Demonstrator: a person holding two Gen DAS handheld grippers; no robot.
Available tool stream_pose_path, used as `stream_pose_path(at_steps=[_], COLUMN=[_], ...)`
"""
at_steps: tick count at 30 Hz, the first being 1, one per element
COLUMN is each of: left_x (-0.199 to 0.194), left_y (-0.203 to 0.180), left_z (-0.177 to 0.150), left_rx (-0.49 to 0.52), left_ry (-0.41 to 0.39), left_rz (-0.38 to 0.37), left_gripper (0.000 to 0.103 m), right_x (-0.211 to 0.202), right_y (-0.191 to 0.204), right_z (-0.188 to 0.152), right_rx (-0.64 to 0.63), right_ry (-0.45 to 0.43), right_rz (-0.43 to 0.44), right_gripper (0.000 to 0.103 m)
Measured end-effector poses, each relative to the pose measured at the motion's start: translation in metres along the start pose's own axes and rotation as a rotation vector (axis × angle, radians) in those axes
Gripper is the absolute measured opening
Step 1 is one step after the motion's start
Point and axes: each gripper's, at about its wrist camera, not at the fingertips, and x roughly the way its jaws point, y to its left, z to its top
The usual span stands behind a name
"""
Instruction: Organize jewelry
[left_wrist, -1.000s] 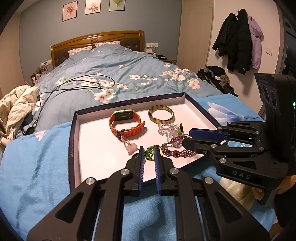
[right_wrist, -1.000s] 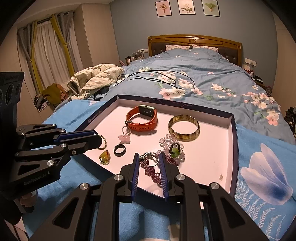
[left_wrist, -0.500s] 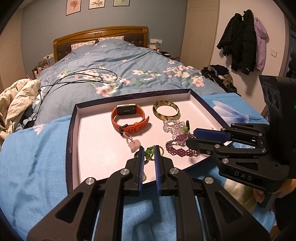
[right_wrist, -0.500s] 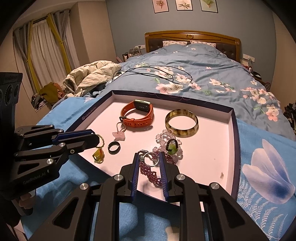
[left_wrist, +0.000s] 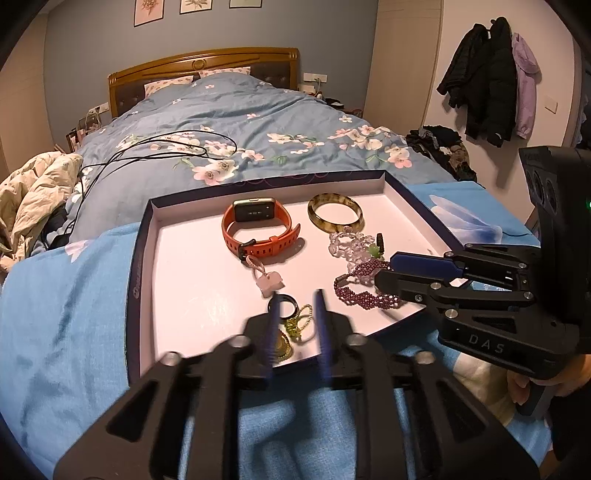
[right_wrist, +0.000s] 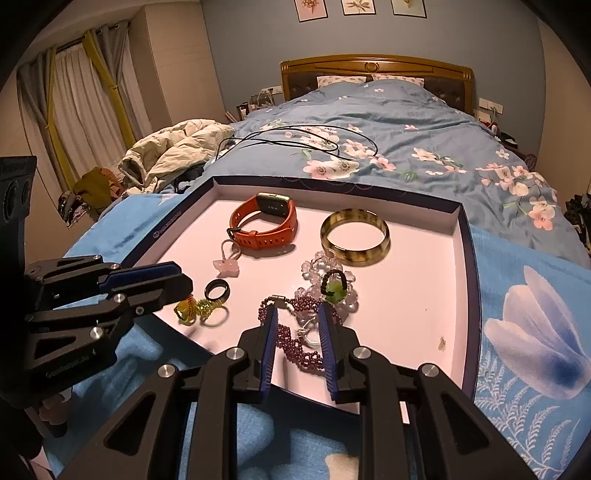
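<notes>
left claw (left_wrist: 295, 306): jaws just opening, released, hovering over tray's (left_wrist: 177, 295) near edge | yellow-green pendant chain (left_wrist: 291, 328): lying on tray floor between its tips, beside black ring (left_wrist: 284, 306) | right claw (right_wrist: 297, 325): slightly parted, straddling purple beaded bracelet (right_wrist: 291, 343), grip unclear | tray sitting on blue blanket (left_wrist: 66, 314)

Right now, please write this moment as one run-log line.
left tool: jaws just opening, yellow-green charm between them on tray, ungripped | right tool: open, astride purple bead bracelet
</notes>
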Motion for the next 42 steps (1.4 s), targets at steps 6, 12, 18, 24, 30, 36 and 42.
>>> stream_pose_path(at_steps=[6,12,18,24,30,36,42], left_x=[-0.003,-0.014,-0.03,-0.044,-0.067,-0.091,-0.112], left_y=[-0.001,-0.002,0.0,0.001,-0.001,-0.005,-0.013], left_z=[-0.002,-0.006,-0.012,-0.022,-0.033,-0.041,-0.05], left_rx=[0.001,0.004,-0.014,-0.023,-0.046,-0.058,-0.058], left_ry=[-0.008,-0.033,-0.068,-0.087,-0.132,-0.182,-0.22], left_rz=[0.004,0.021,0.055,0.083,0.113,0.139,0.154], left_gripper=[0.038,0.058,0.094,0.097,0.097,0.097,0.097], right_x=[-0.003,-0.013,-0.027,-0.044,-0.067,-0.085,-0.1], right_y=[-0.002,-0.003,-0.005,-0.003,0.003,0.018,0.027], right_z=[-0.002,-0.007,-0.012,-0.024,-0.034,-0.049,-0.061], right_rx=[0.015,0.032,0.06,0.084,0.093,0.057,0.035], right_ry=[-0.006,-0.027,-0.06,-0.103,-0.166,-0.211,-0.248], right_rz=[0.006,0.006,-0.004,-0.036,-0.054,-0.099,-0.105], right_gripper=[0.031,0.039,0.073,0.091,0.096,0.096,0.096])
